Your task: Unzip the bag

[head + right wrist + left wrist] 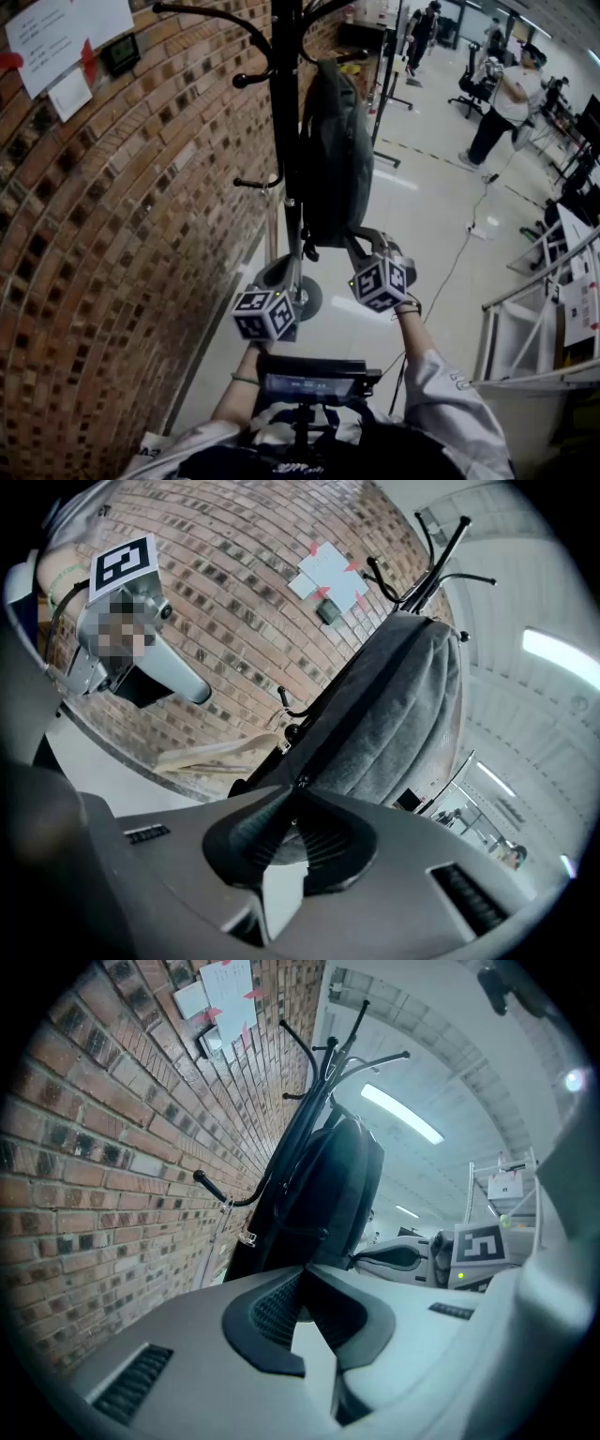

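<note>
A: Where is the bag from the two tools?

B: It hangs on the black coat stand, just above and ahead of both. The left gripper and the right gripper sit side by side under its bottom end.

A: What does the left gripper view give?

B: Its jaws are drawn together, the tips closed on the bag's bottom edge. The bag rises straight from those tips, and on this side it looks dark and smooth. A small clip hangs up and to the left of the tips. The right gripper shows off to this tool's right.

A: And the right gripper view?

B: Only this view catches the small metal zip pull. The right jaws are clamped on it, and it peeks out just above their tips. From there a dark strip runs up the bag, away from the tool. To the right of the strip the cloth looks grey and felt-like. The left gripper shows up and to the left, against the brick wall.

A: What does only the head view show?

B: The room past the bag. There is a pale floor with a cable trailing across it. A person stands far beyond both tools. Papers are pinned high on the bricks, well out to the left of the left gripper.
</note>
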Motion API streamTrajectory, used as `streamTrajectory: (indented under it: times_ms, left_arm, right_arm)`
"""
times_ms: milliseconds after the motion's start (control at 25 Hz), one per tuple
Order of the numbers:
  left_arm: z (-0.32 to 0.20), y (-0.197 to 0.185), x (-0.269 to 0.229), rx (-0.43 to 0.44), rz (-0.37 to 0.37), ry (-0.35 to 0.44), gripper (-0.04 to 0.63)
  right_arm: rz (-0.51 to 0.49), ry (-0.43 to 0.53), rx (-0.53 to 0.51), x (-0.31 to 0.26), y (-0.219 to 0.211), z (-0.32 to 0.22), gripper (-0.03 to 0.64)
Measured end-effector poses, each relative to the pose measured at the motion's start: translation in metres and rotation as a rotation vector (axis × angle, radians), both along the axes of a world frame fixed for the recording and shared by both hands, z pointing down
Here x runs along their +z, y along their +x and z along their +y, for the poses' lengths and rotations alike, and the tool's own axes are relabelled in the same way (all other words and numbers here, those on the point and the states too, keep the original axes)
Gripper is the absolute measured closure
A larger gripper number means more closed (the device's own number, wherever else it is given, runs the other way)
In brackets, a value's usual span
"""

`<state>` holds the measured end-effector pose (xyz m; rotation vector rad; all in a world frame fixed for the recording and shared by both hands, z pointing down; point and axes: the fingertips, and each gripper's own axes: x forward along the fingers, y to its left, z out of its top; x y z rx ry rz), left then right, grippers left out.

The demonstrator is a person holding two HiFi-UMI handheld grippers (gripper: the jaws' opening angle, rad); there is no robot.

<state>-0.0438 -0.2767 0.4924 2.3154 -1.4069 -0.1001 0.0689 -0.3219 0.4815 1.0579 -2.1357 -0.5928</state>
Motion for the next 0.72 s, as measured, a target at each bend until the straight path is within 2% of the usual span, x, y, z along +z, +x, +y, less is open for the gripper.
streamTrajectory:
  times_ms: [240,400,520,720]
  left_arm:
    - [-0.002,-0.002,0.001,-0.005,0.003,-0.001,0.588]
    - [-0.001,-0.005,0.003,-0.020,-0.004,-0.027,0.588]
    - [0.001,-0.005,0.003,-0.034,-0.012,-0.056,0.588]
    - [0.001,0.001,0.002,-0.021,-0.025,-0.044,0.588]
  right_arm:
    - [-0.224,-0.005,0.054,-0.003,0.003,0.007,0.589]
    - [-0.359,-0.014,0.087,-0.008,0.007,0.016,0.551]
    - [-0.450,-0.039,0.107,-0.015,0.008,0.025,0.551]
    - [-0.611,-0.068,0.126,-0.024,0.009,0.033,0.552]
